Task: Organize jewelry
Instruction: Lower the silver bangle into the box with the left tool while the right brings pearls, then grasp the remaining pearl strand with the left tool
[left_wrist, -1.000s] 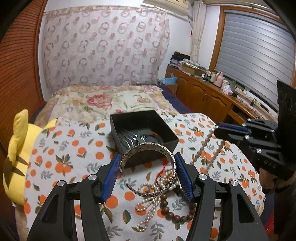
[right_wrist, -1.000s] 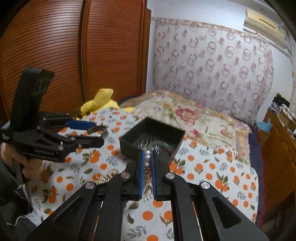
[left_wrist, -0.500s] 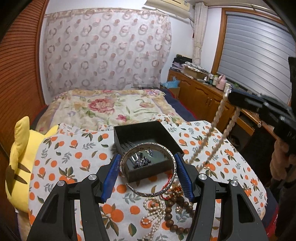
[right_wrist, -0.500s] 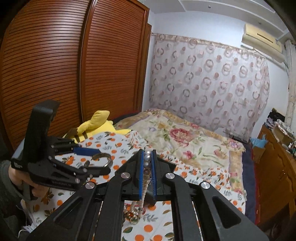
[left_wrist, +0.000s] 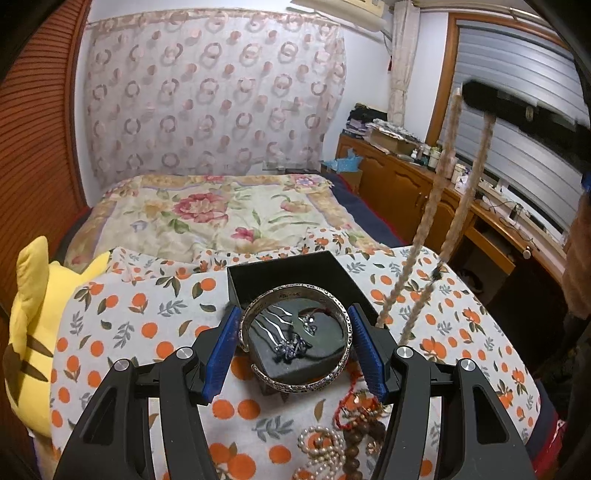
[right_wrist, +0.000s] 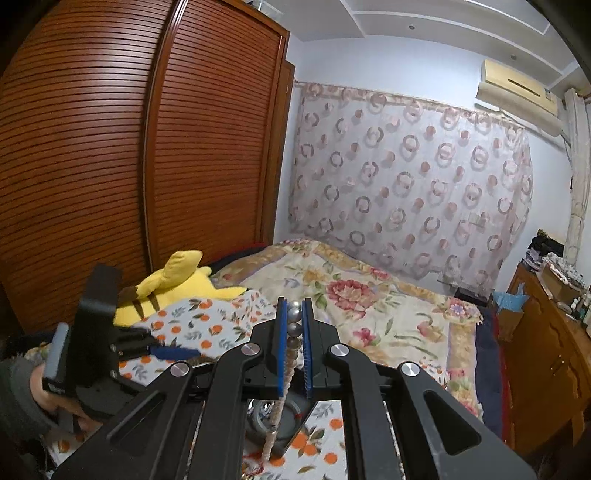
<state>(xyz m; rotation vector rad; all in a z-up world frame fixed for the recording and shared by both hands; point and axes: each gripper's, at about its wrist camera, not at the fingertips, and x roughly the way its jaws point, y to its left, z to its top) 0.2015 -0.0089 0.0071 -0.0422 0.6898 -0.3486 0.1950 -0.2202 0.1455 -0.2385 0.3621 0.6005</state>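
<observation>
My left gripper (left_wrist: 293, 345) is shut on a silver bangle (left_wrist: 295, 384) and holds it flat just above the open black jewelry box (left_wrist: 288, 271), which holds silver hair forks and a dark trinket. My right gripper (right_wrist: 294, 334) is shut on a long beige bead necklace (right_wrist: 294, 321), raised high. In the left wrist view that necklace (left_wrist: 430, 218) hangs in two strands from the right gripper (left_wrist: 480, 98) down toward the box's right side. A pile of pearl and brown bead strings (left_wrist: 343, 439) lies in front of the box.
The box stands on an orange-print cloth (left_wrist: 122, 317) over a table by the bed. A yellow plush toy (left_wrist: 26, 317) lies at the left edge. A wooden cabinet (left_wrist: 417, 192) with clutter runs along the right wall. A slatted wardrobe (right_wrist: 110, 166) stands at the left.
The right gripper has risen, lifting the bead necklace clear of the pile until it hangs long. The left gripper has moved forward with the bangle, from above the pile to over the box.
</observation>
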